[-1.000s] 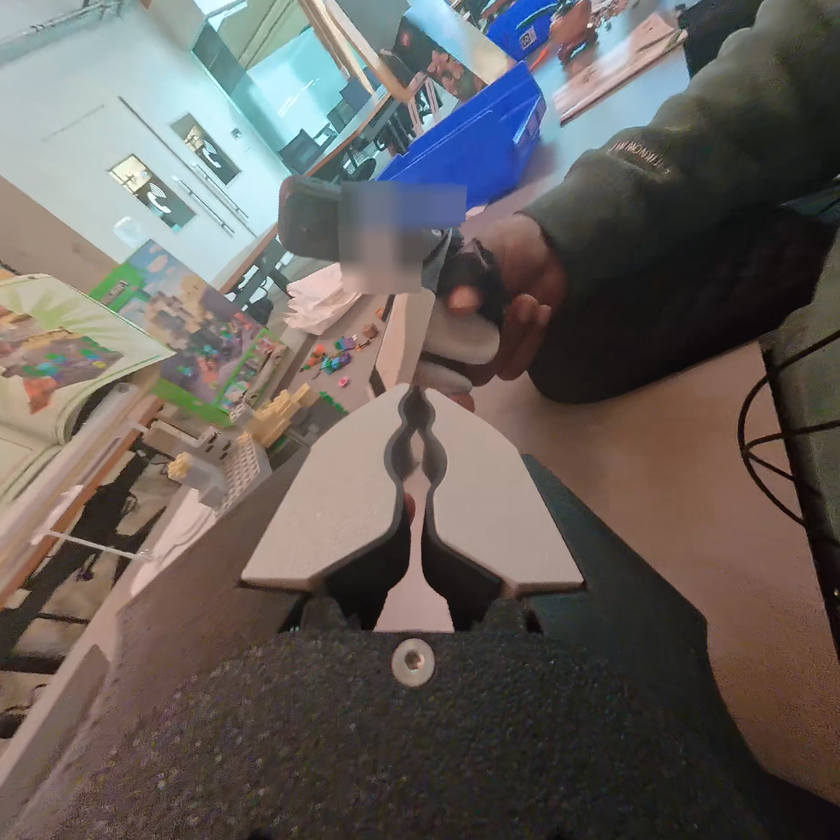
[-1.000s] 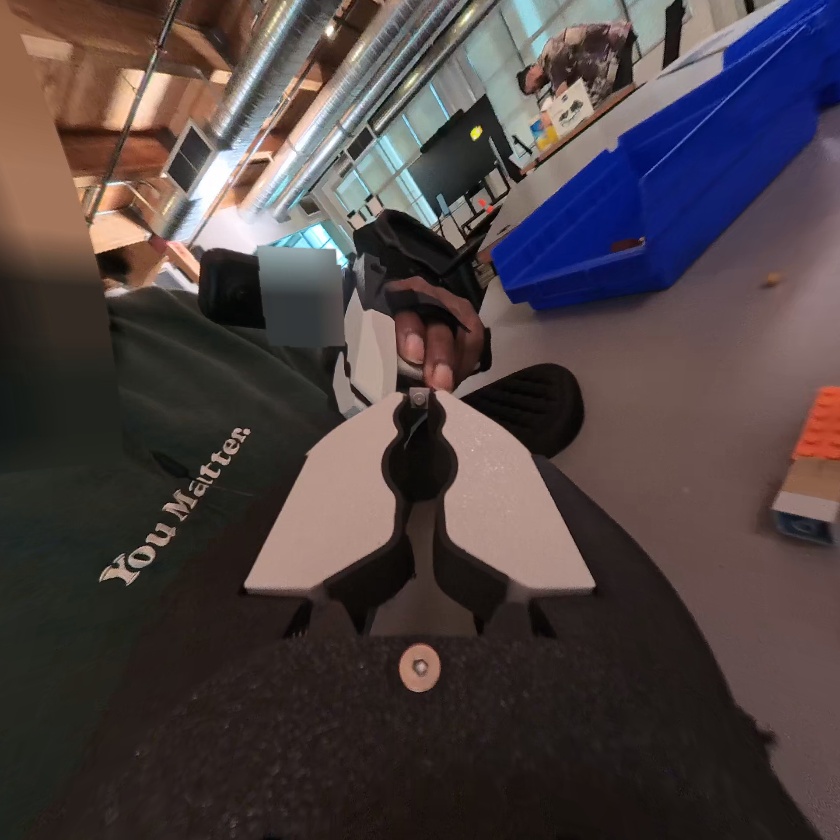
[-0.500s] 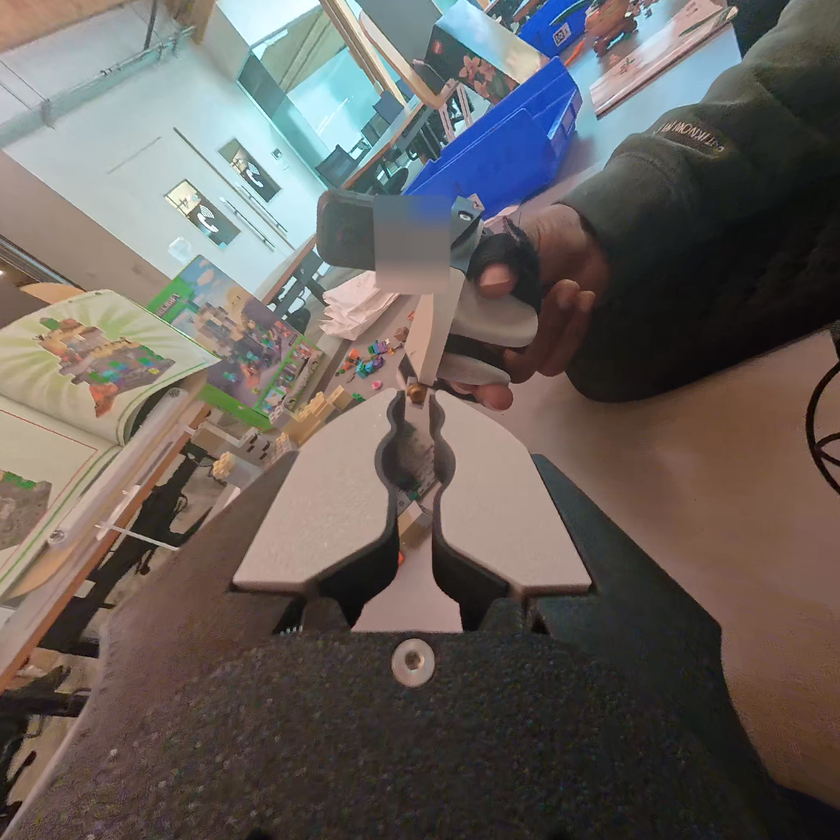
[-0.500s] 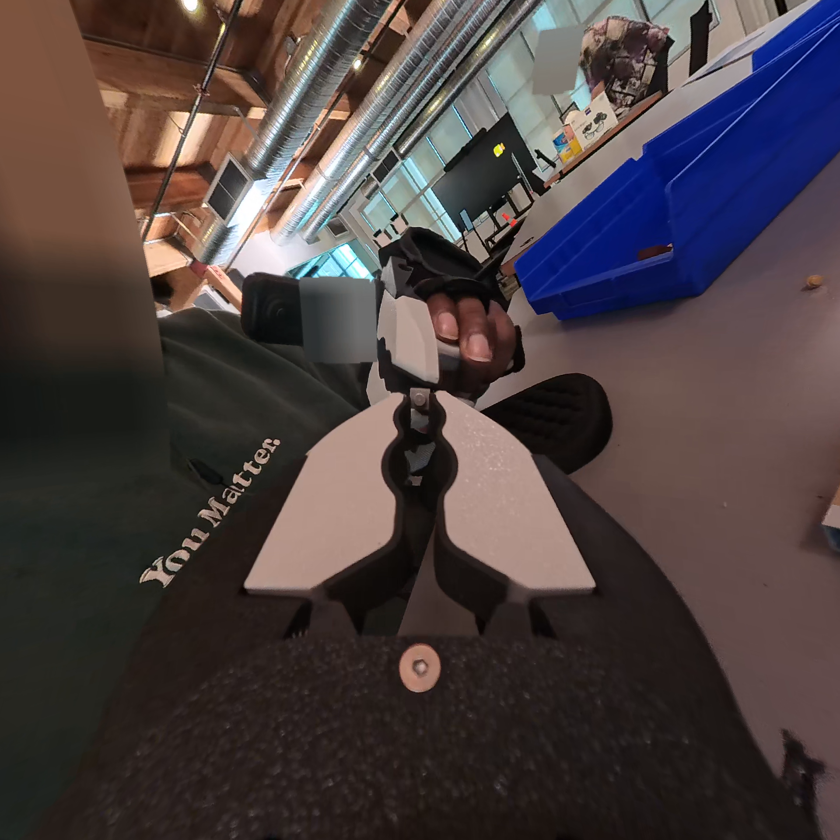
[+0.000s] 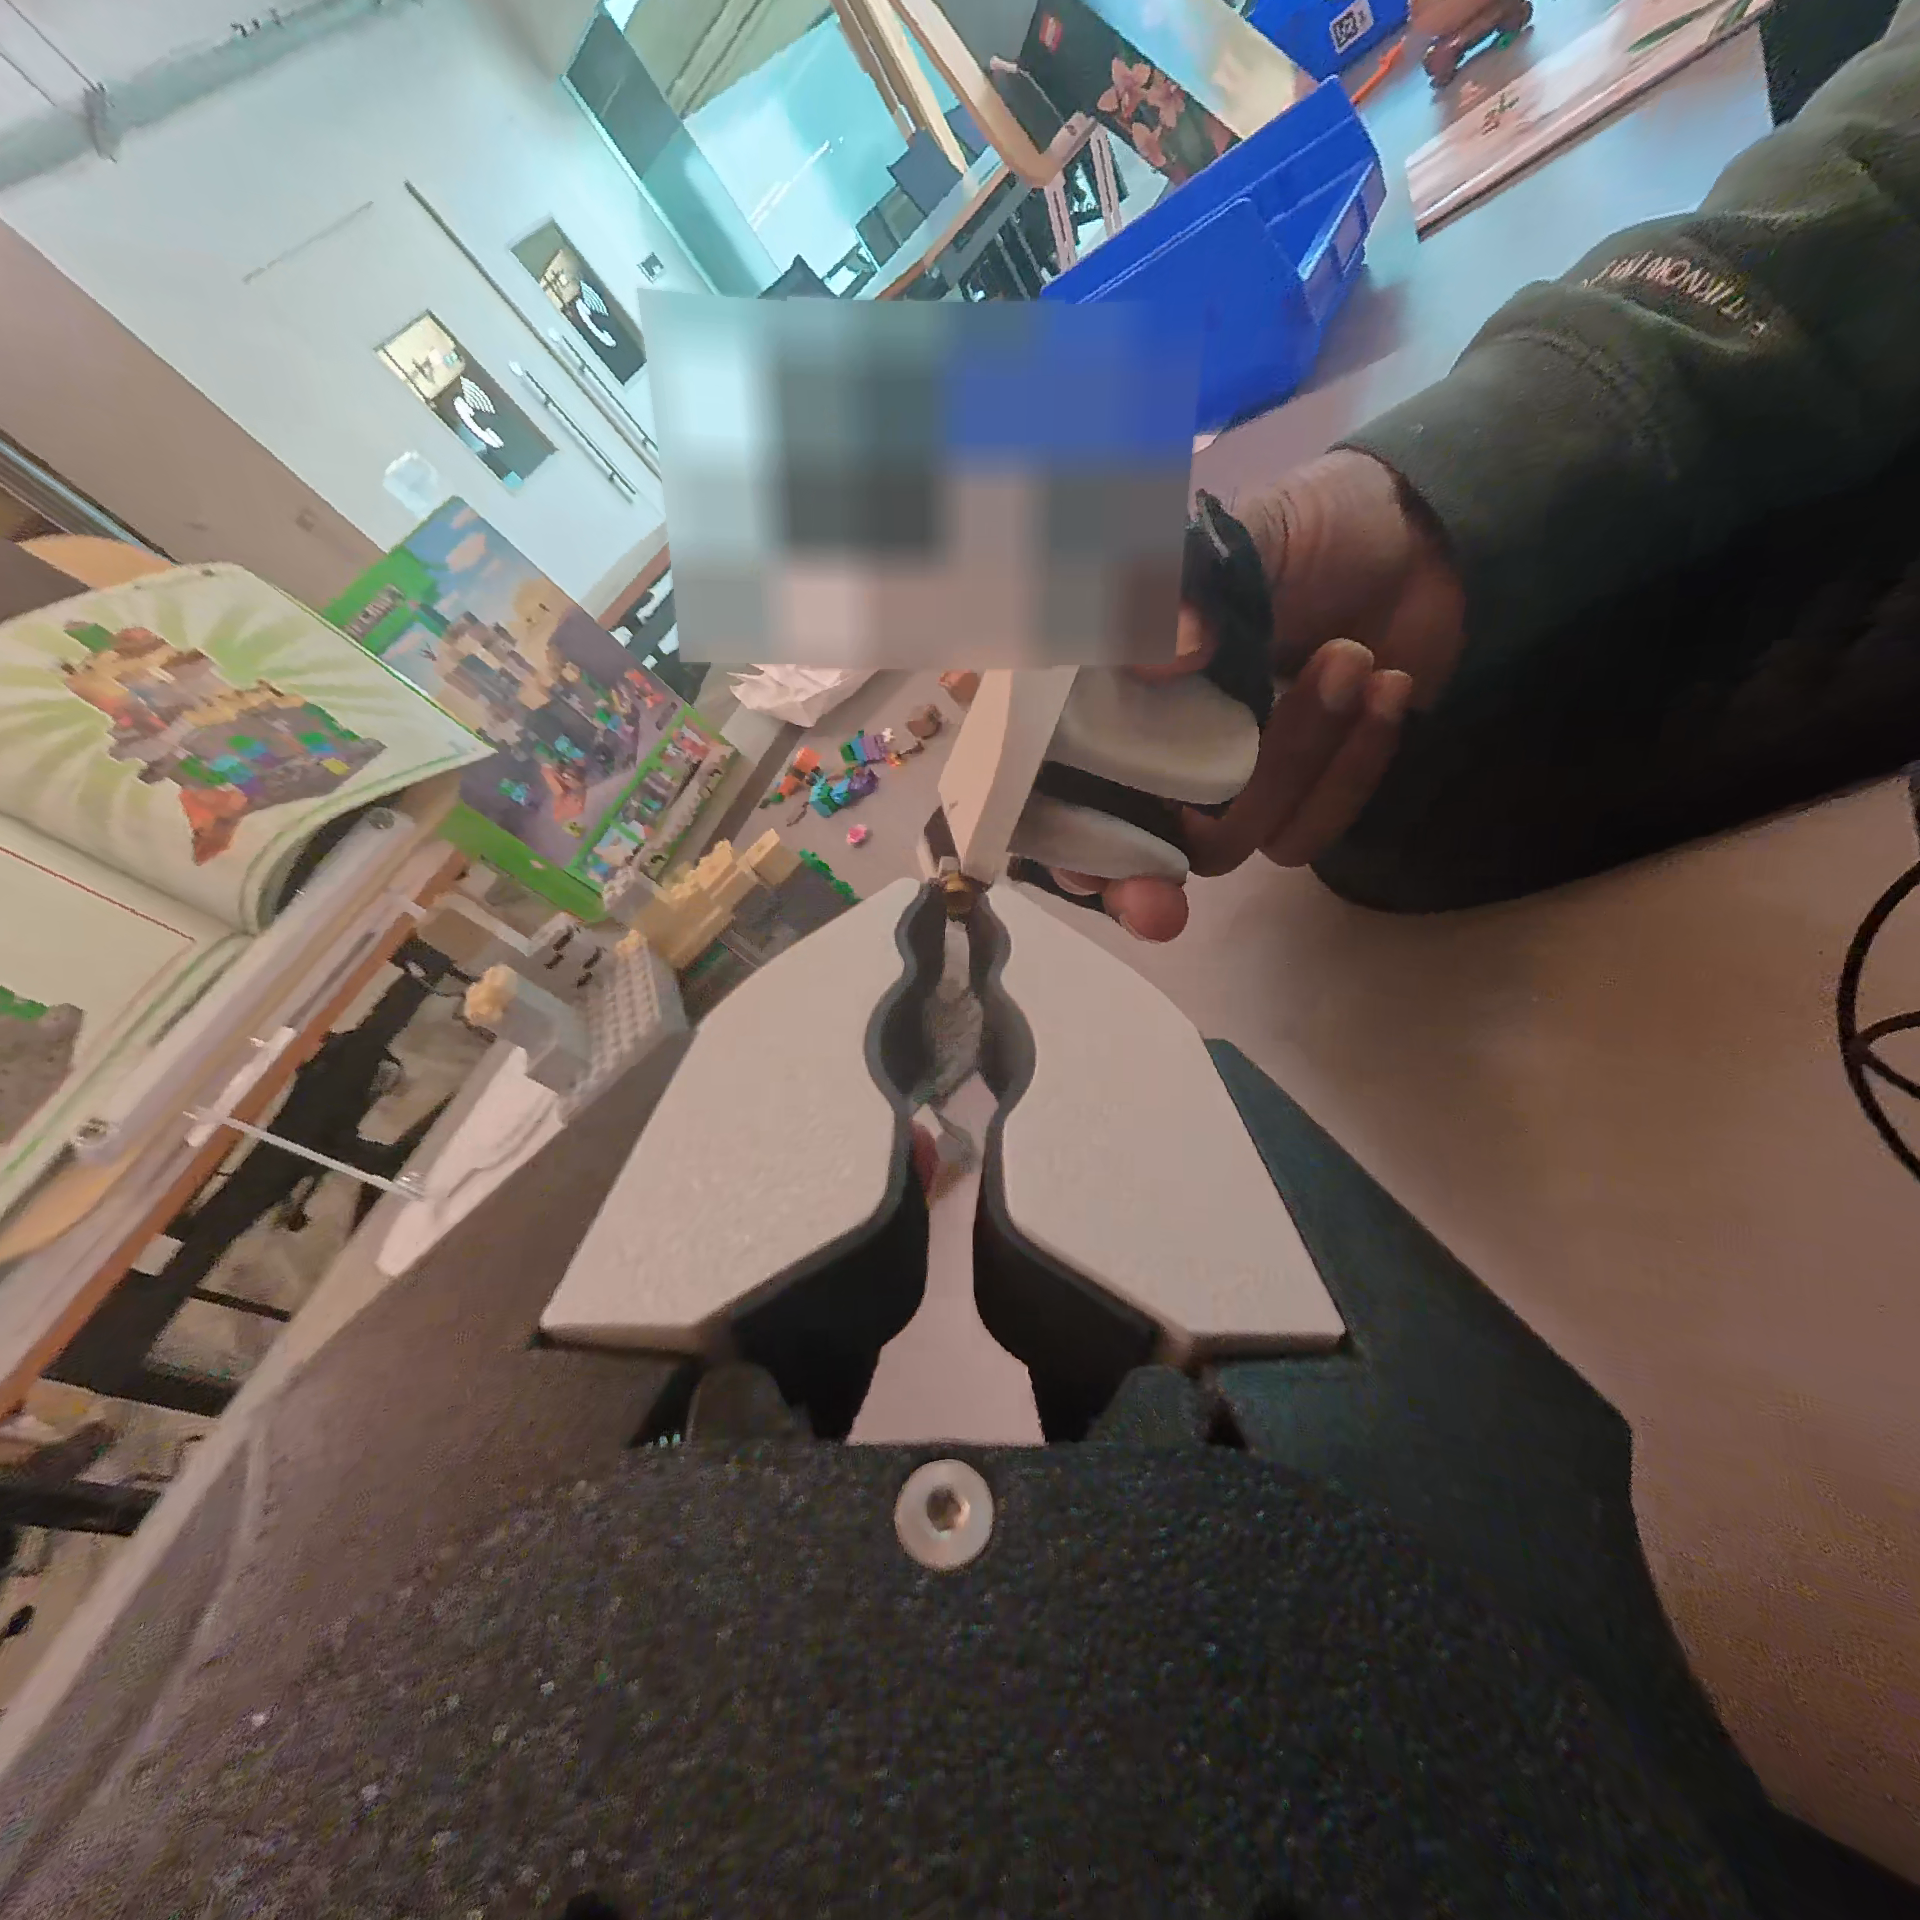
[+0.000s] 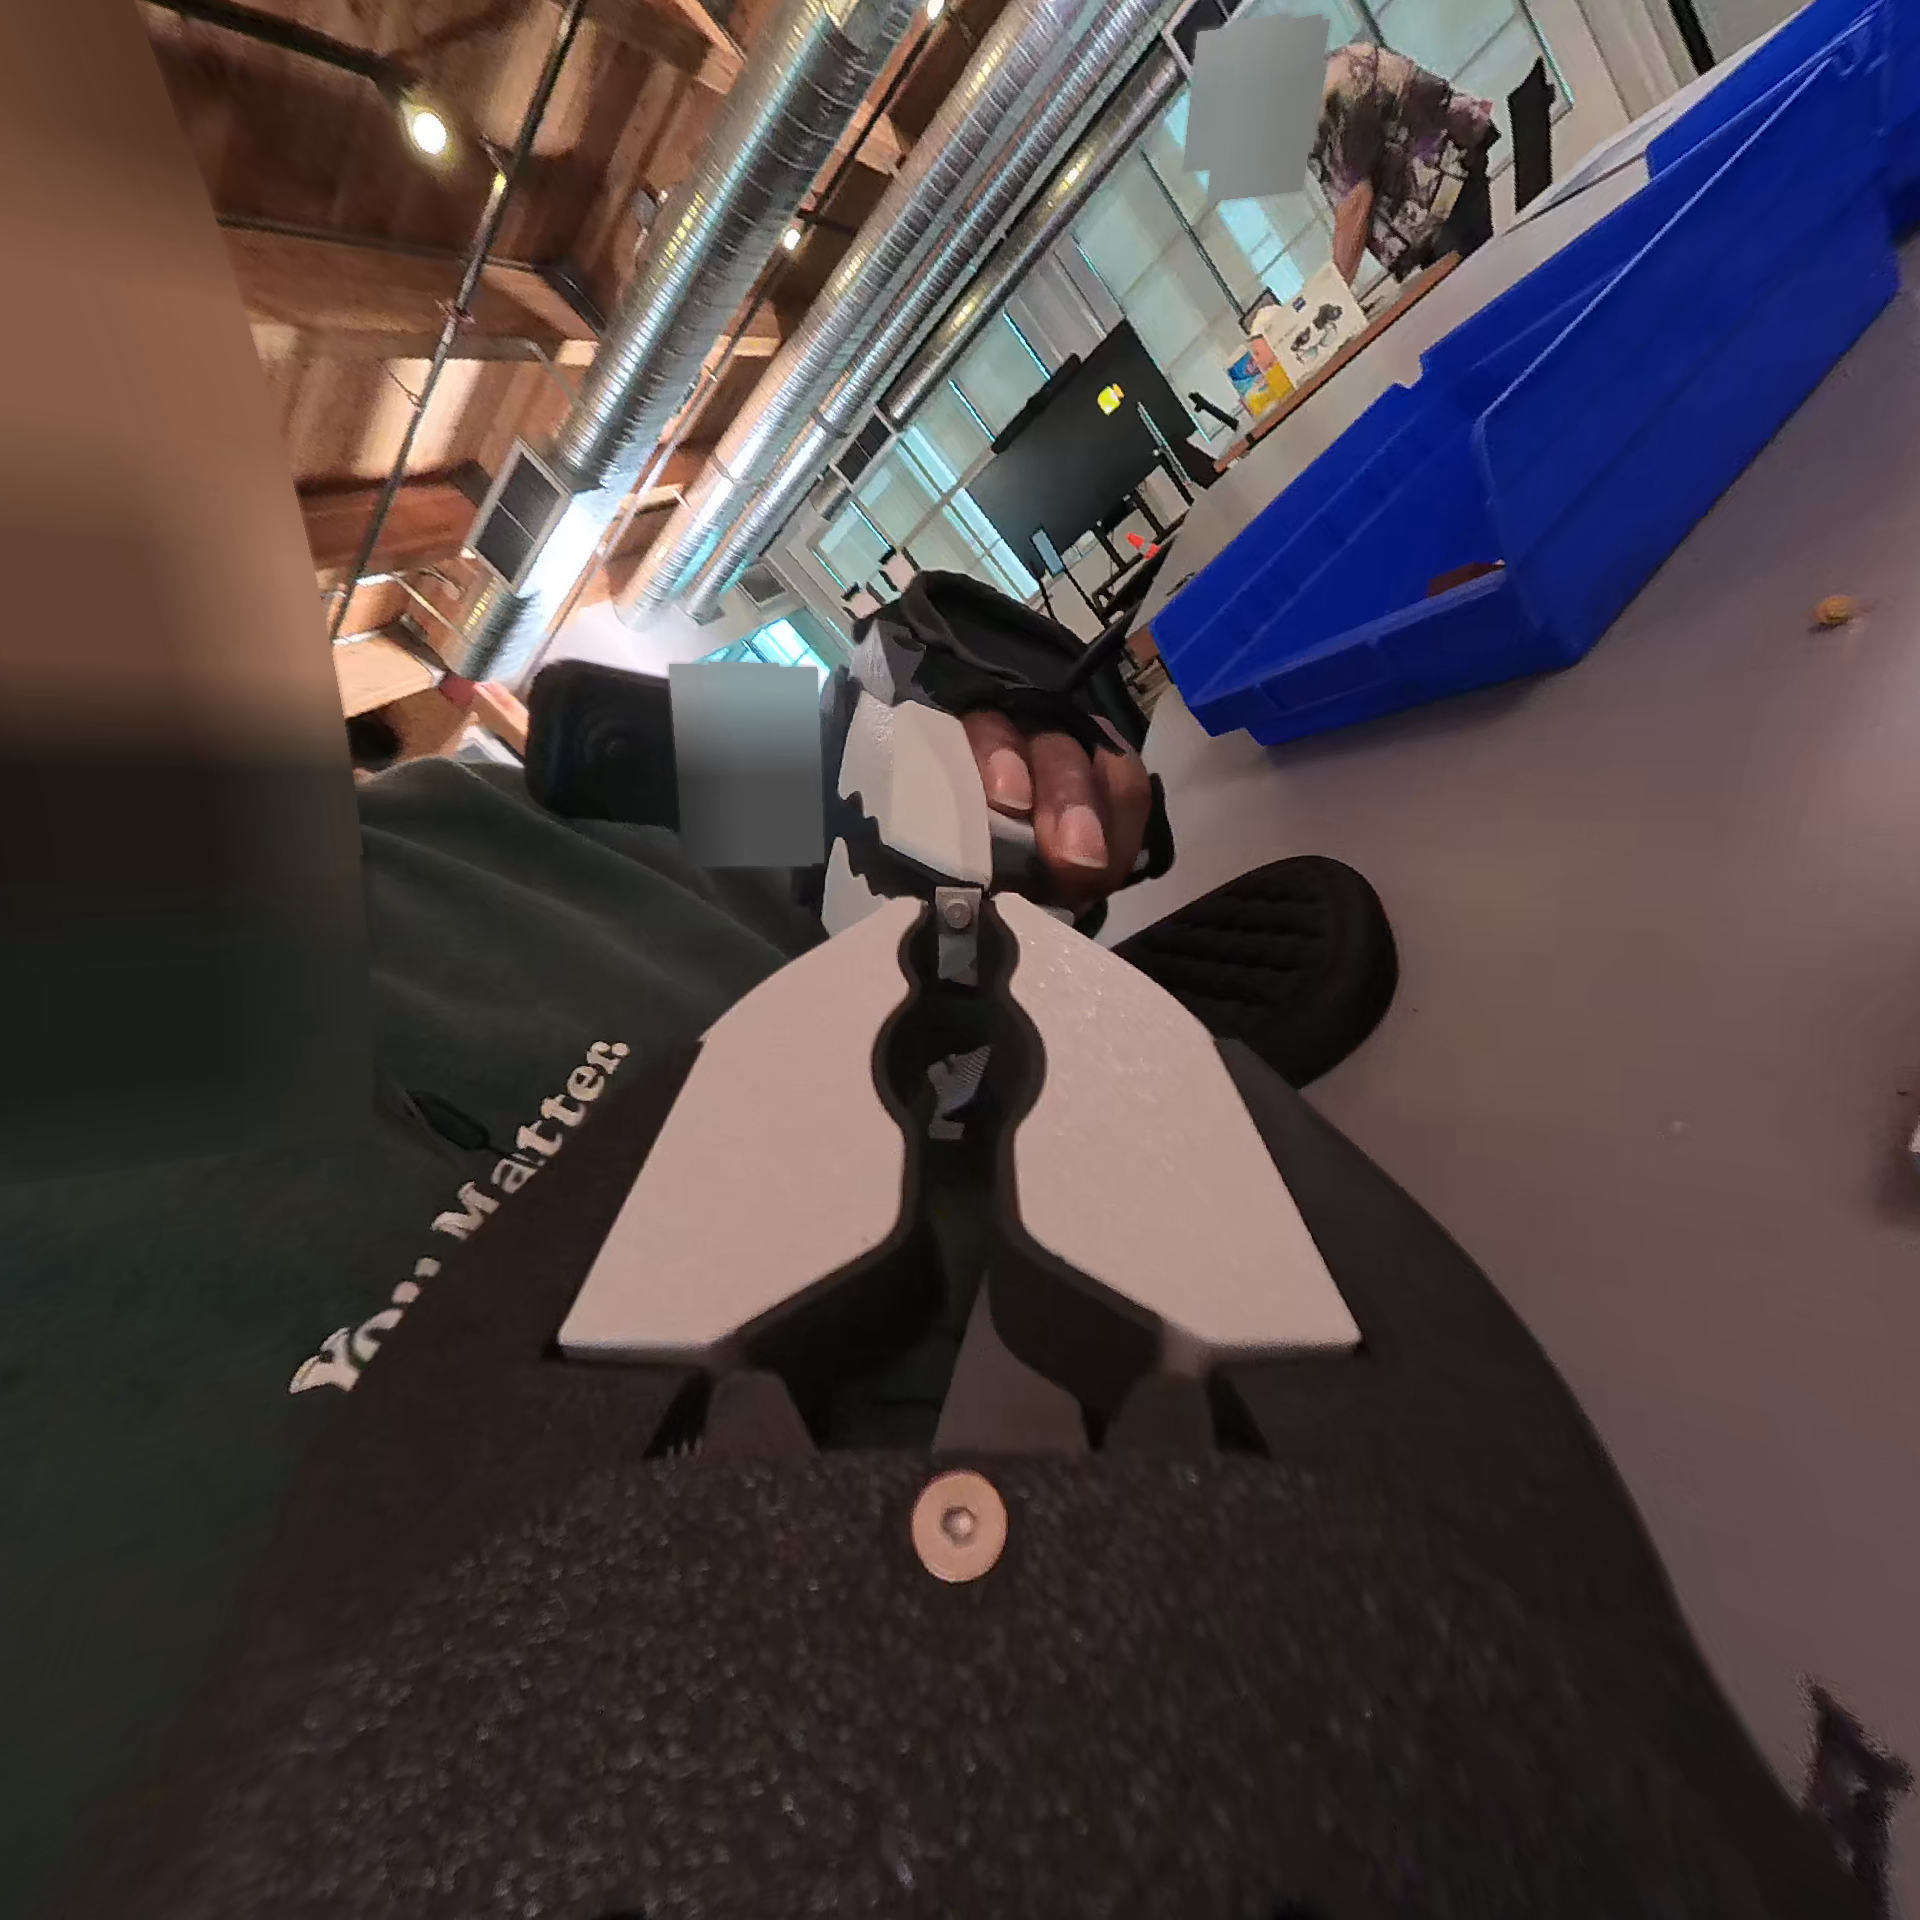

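Two pairs of grey-fingered tongs show, the left tongs point(image 5: 951, 914) and the right tongs point(image 6: 961, 920). Two hands grip them: one hand point(image 5: 1320, 727) in the left wrist view, one hand point(image 6: 1060, 800) in the right. Blue plastic bins on the counter: two point(image 6: 1621, 499). One colourful toy-brick box point(image 5: 540, 686), one open picture booklet point(image 5: 177, 717), one loose heap of small coloured bricks point(image 5: 842, 769).

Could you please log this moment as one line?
left gripper: shut | right gripper: shut on small grey piece | grippers tip to tip over grey table
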A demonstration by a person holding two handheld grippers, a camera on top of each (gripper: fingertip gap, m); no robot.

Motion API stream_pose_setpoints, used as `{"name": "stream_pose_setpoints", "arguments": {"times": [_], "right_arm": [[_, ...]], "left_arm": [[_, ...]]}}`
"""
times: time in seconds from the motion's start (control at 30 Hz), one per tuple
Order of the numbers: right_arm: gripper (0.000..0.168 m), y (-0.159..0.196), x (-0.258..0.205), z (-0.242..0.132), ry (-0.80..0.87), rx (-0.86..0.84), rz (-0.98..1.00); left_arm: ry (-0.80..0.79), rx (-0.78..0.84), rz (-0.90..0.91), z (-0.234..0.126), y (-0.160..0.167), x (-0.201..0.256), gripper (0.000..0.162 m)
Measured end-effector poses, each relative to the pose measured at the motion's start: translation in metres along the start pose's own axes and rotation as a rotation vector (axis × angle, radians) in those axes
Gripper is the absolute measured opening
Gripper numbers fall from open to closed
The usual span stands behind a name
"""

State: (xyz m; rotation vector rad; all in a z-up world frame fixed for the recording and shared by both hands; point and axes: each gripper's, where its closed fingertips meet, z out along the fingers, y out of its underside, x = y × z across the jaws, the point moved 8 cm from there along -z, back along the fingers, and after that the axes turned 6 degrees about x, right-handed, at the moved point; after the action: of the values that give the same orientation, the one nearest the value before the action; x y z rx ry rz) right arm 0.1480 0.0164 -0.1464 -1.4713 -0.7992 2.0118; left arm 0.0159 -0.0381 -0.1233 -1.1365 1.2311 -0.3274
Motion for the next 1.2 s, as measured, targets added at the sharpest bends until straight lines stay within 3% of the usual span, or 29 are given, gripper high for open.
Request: {"name": "stream_pose_setpoints", "arguments": {"times": [0.23, 0.3, 0.37, 0.57, 0.67, 0.8, 0.97, 1.2], "right_arm": [[0.007, 0.004, 0.001, 0.004, 0.081, -0.075, -0.105], [0.007, 0.003, 0.011, 0.0, 0.207, -0.09, -0.185], [0.007, -0.003, 0.005, -0.001, 0.159, -0.064, -0.188], [0.007, -0.008, 0.0, -0.011, 0.182, -0.024, -0.226], [0.007, -0.009, -0.003, -0.011, 0.183, -0.013, -0.297], [0.007, -0.008, -0.01, -0.008, 0.183, -0.021, -0.447], [0.007, -0.005, -0.022, -0.003, 0.18, -0.031, -0.673], [0.007, 0.0, -0.037, 0.002, 0.167, -0.043, -0.893]], "left_arm": [[0.052, 0.005, -0.21, -0.007, 0.01, 0.0, 0.0], [0.164, 0.123, -0.32, -0.01, -0.003, 0.006, 0.0], [0.15, 0.102, -0.221, -0.004, -0.011, 0.013, 0.0], [0.128, 0.076, -0.378, -0.003, 0.005, -0.011, 0.0], [0.167, 0.055, -0.566, 0.002, 0.014, -0.014, 0.001], [0.284, 0.131, -0.941, 0.004, 0.02, -0.025, 0.013], [0.453, 0.214, -1.33, 0.006, 0.028, -0.032, 0.014], [0.633, 0.275, -1.554, 0.012, 0.028, -0.019, 0.012]]}}
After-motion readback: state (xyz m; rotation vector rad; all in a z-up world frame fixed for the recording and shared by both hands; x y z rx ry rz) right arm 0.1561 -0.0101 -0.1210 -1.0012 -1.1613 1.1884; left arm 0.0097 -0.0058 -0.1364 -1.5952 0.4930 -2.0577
